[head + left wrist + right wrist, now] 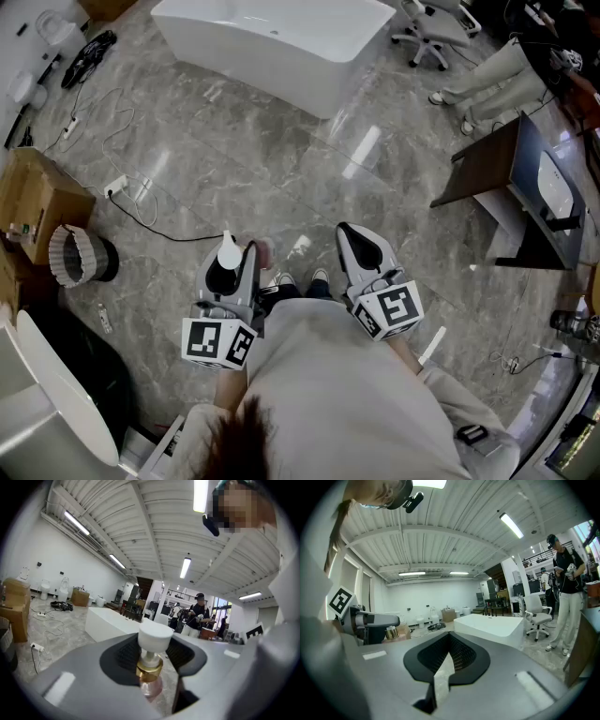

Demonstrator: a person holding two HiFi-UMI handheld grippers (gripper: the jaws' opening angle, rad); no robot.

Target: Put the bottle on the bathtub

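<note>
A bottle [228, 253] with a white pump cap, gold collar and pinkish body stands upright between the jaws of my left gripper [234, 258], which is shut on it. In the left gripper view the bottle [152, 644] rises between the black pads, and the white bathtub [110, 623] lies beyond it on the floor. The bathtub [281, 42] is at the top of the head view, well ahead of both grippers. My right gripper [361, 246] is held beside the left, jaws together and holding nothing. The right gripper view shows the bathtub [492, 625] ahead.
A cardboard box [33, 197] and a small bin [80, 255] stand at the left, with a cable [141, 202] trailing over the marble floor. A dark wooden table [487, 164], an office chair [427, 33] and a person's legs [492, 80] are at the right.
</note>
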